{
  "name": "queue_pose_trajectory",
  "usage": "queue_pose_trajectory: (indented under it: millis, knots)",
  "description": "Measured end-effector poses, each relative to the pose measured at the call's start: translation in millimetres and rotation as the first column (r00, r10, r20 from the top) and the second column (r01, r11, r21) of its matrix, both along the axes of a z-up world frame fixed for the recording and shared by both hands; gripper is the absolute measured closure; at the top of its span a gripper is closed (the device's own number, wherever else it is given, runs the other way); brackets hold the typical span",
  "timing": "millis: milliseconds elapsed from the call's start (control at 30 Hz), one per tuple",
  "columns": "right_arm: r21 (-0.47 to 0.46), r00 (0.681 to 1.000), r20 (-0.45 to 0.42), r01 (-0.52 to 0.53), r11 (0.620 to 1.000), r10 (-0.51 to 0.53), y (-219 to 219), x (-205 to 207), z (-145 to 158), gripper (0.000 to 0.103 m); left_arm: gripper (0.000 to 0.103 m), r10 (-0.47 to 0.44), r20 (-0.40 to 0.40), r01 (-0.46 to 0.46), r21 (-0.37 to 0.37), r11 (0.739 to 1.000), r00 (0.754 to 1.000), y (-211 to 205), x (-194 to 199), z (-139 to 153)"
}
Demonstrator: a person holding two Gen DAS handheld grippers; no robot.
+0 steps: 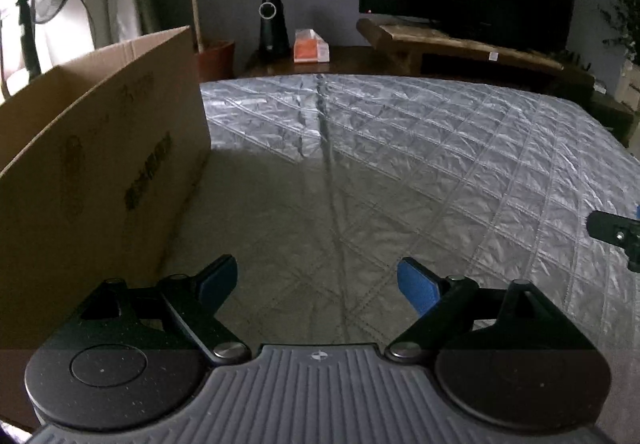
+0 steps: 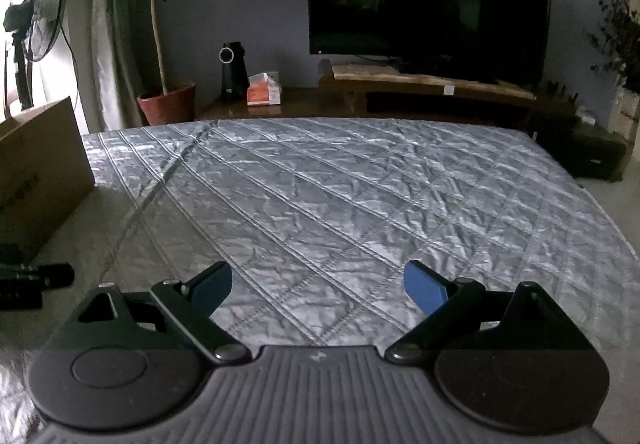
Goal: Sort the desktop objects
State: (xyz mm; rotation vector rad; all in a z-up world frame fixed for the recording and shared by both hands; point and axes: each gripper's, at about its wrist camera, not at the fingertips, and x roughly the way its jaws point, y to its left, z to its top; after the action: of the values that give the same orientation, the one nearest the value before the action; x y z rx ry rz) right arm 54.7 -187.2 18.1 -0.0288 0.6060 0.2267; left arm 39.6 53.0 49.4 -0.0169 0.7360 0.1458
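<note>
Left jaws: left gripper [image 1: 318,286] stands wide apart at lower centre of the left wrist view, blue pads [image 1: 418,290] facing, nothing between them, only bare quilted cover [image 1: 420,148] beyond.
Right jaws: right gripper [image 2: 318,288] likewise spread at lower centre of the right wrist view, nothing held.
Task object: cardboard box [image 1: 100,180] fills the left side of the left wrist view, upright on the cover, just left of the left jaws, not between them; in the right wrist view it sits at the left edge, well apart from the right jaws.
Loose items: none visible on the cover in either view.
Other gripper: a black part of the right gripper shows at the right edge of the left wrist view.
Background: television [image 2: 428,0], potted plant [image 2: 166,104], standing fan [image 2: 38,20], orange tissue box [image 2: 263,92] along the top.
</note>
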Motion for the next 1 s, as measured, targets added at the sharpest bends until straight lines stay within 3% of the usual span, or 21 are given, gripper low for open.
queue_pose_trajectory:
  millis: [1000]
  knots:
    - [0.074, 0.998, -0.036, 0.045, 0.996, -0.042, -12, -7, 2, 0.006, 0.009, -0.084, 0.022, 0.082, 0.079, 0.993, 0.996, -46, -25, -18]
